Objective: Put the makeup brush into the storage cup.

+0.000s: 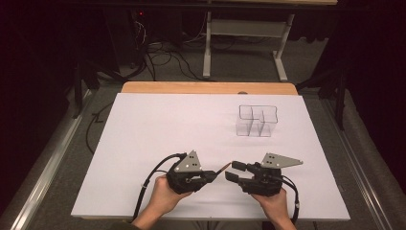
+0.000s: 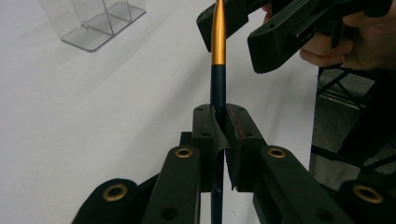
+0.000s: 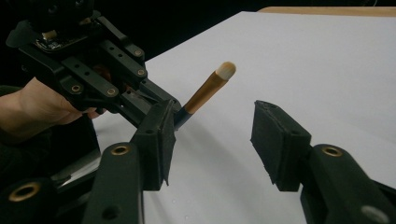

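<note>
**Brush clamped in the left jaws, right jaws apart around its tip**

Gripping a slim makeup brush (image 2: 218, 70), the left gripper (image 1: 214, 176) has its jaws clenched hard on the dark handle, which runs straight out from between the two pads. Beyond the pads the handle turns into a gold ferrule, and in the right gripper view the brush (image 3: 205, 93) ends in a pale bristle tip pointing up and away from the left jaws.

The right gripper (image 1: 233, 170) faces the left one across a small gap over the white table (image 1: 158, 124). Its jaws stand apart, released, with nothing pressed between the pads. In the left gripper view the right gripper (image 2: 236, 28) sits at the far end of the brush, the gold ferrule passing up between its two black jaws; whether a pad touches the ferrule cannot be told there. In the right gripper view the brush lies beyond the gripper's own left-hand jaw, rising toward the gap between the two pads without contact with either.

A clear plastic organiser (image 1: 257, 120) with several compartments stands well apart from both sets of jaws, farther out on the table, and in the left gripper view the organiser (image 2: 93, 21) is up and to the left of the clenched pads. A hand (image 1: 163, 196) holds each gripper from behind.
</note>
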A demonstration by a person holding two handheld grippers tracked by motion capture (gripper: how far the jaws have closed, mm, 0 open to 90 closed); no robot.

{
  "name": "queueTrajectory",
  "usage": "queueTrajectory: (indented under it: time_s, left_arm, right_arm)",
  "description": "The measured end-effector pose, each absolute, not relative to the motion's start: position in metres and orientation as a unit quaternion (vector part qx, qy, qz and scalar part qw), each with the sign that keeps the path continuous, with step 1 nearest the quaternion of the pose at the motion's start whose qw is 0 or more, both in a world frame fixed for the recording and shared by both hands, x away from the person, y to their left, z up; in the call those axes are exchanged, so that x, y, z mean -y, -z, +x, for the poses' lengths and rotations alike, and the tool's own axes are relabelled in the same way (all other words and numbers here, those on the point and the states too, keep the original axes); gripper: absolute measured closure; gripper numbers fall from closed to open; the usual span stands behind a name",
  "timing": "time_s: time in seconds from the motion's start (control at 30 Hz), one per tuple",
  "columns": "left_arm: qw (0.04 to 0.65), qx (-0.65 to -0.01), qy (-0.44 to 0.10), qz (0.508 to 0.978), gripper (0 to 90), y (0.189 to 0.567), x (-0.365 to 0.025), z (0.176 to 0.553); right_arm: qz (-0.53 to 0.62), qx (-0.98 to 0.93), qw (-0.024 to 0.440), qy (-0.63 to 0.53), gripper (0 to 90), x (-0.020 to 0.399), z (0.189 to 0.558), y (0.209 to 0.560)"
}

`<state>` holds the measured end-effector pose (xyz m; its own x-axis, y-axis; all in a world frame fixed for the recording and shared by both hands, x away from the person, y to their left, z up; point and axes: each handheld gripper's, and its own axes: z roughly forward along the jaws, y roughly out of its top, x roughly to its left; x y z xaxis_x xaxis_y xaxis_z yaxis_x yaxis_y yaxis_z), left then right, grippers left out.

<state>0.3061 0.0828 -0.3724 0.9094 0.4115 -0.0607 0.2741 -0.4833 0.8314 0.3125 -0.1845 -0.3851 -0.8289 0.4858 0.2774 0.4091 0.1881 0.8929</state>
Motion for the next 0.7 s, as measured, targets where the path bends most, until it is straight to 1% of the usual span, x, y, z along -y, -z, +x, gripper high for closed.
queueTrajectory:
  time_s: [0.33,0.7]
  left_arm:
    - [0.472,-0.192,-0.075,0.857,82.9,0.3727,-0.0802,0.3041]
    - [0.48,-0.19,-0.07,0.854,82.9,0.3737,-0.0779,0.3029]
  right_arm:
    - [0.293,-0.756,-0.001,-0.585,59.2,0.1849,0.3149,0.3856]
    - [0.292,-0.747,-0.023,-0.596,66.8,0.1814,0.3173,0.389]
